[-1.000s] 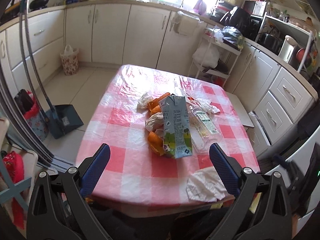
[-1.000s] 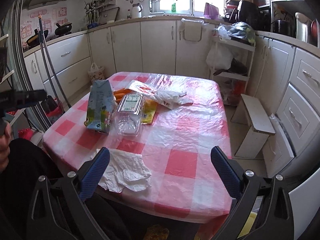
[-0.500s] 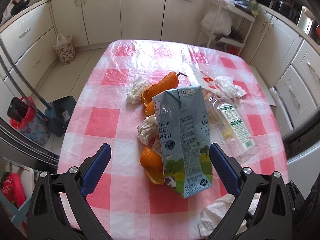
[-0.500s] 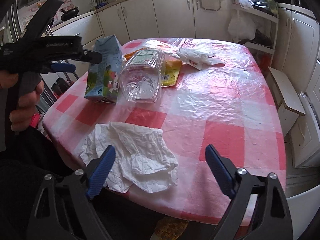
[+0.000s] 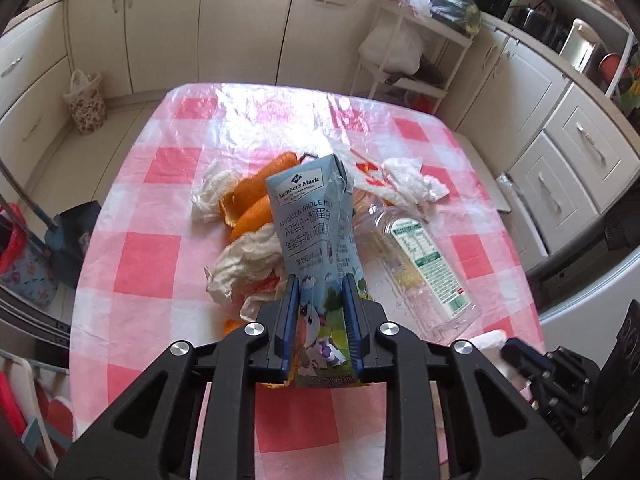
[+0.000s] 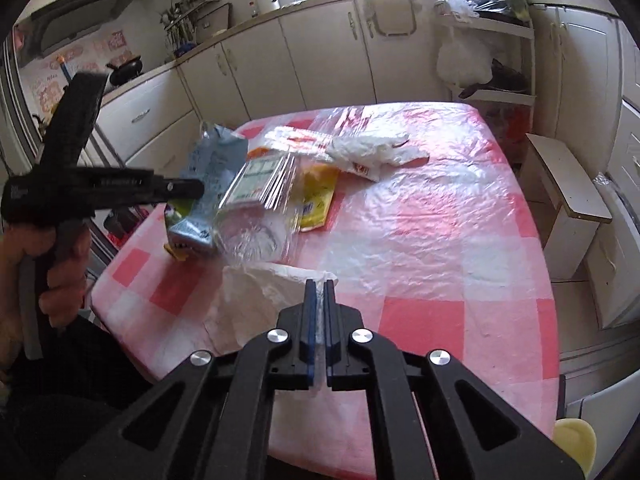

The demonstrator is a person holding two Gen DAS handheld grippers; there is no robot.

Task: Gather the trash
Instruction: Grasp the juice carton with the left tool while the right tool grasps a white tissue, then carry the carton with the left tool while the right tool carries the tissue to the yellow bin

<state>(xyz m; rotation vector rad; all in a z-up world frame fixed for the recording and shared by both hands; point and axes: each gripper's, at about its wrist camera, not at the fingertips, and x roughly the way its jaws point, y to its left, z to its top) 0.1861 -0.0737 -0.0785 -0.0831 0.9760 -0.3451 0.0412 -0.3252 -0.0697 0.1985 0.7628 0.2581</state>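
My left claw (image 5: 319, 300) clamps carton (image 5: 312, 220) low at base, table (image 5: 148, 264) centre, so it lifts upright. My right claw (image 6: 319, 294) pinches tissue (image 6: 256, 292) edge, table's 7 o'clock corner. Bottle (image 5: 416, 264) at carton's 3 o'clock, peels (image 5: 256, 196) at 10.

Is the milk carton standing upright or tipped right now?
Tipped: the milk carton leans, bottom edge lifted, clamped in the left gripper.

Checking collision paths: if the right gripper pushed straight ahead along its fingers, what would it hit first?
The right gripper is already shut on the crumpled white paper napkin. Beyond that, likely bare pink-checked plastic tablecloth; the clear plastic bottle sits left of the line, though depth is unclear.
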